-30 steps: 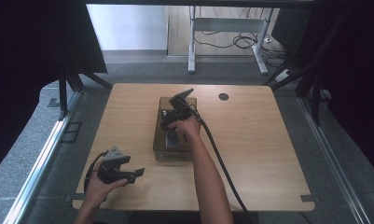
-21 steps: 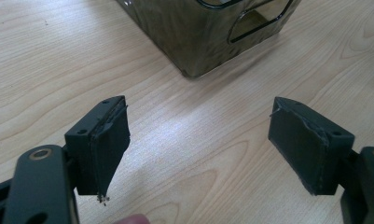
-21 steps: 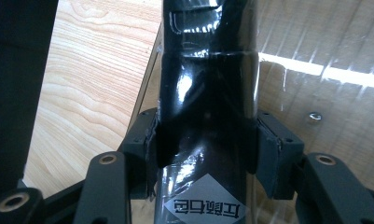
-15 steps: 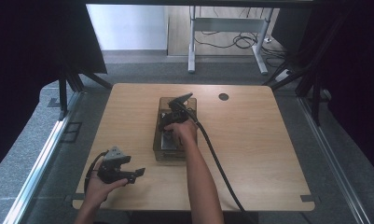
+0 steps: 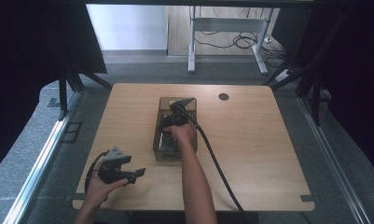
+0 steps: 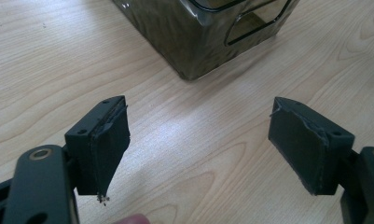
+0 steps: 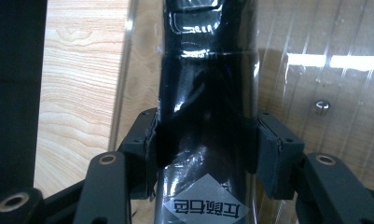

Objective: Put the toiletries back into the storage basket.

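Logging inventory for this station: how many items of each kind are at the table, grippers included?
Black two-jaw grippers: 2 (left gripper, right gripper)
Smoky transparent plastic bins: 1
Glossy black plastic-wrapped packs: 1, clamped in the right gripper
Total: 4

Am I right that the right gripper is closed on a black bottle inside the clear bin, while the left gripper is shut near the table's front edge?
Not quite: the left gripper is open, its jaws wide apart over bare table, as the left gripper view shows. The rest holds: the right gripper grips the black bottle inside the clear bin.
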Motion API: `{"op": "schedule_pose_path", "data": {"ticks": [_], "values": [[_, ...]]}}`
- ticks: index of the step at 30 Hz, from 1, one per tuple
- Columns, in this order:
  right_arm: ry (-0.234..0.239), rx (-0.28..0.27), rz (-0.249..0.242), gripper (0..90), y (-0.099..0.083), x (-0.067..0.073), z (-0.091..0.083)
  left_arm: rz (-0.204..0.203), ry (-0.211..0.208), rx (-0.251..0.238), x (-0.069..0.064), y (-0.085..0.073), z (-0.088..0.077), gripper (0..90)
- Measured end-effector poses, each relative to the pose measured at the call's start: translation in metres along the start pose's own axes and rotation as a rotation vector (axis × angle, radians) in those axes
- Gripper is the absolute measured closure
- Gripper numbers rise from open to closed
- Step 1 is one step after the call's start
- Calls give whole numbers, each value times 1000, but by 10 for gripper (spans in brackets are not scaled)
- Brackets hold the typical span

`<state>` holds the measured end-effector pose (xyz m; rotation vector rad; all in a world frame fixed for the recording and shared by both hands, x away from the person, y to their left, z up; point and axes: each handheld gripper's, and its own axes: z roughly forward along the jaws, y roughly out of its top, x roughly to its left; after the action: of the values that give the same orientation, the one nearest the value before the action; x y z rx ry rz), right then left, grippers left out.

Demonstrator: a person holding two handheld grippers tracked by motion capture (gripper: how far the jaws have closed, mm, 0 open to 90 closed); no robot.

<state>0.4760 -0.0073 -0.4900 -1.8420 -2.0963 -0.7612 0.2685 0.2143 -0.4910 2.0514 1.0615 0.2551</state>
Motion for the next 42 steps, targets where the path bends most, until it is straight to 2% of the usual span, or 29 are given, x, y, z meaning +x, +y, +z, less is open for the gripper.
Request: {"op": "schedule_pose_path", "data": {"ticks": [13, 17, 20, 24, 29, 35, 38, 42], "values": [[-14, 15, 48, 454, -8, -4, 12, 2, -1, 2, 0, 0, 1, 207], [-58, 23, 52, 424, -9, -5, 15, 4, 1, 7, 0, 0, 1, 207], [-36, 27, 56, 381, -10, -4, 10, -1, 2, 5, 0, 0, 2, 207], [-54, 14, 26, 373, -10, -1, 3, 6, 0, 10, -1, 0, 3, 207], [-72, -20, -38, 373, -9, 4, -11, 8, 1, 14, 0, 0, 4, 207], [-51, -34, -97, 373, -8, 5, -24, 7, 12, 24, -1, 0, 7, 207], [-61, -14, -154, 373, -11, 6, -25, 11, 18, 25, -1, 0, 7, 207], [-39, -22, -183, 372, -14, 7, -30, 10, 27, 23, -1, 0, 6, 207]]}}
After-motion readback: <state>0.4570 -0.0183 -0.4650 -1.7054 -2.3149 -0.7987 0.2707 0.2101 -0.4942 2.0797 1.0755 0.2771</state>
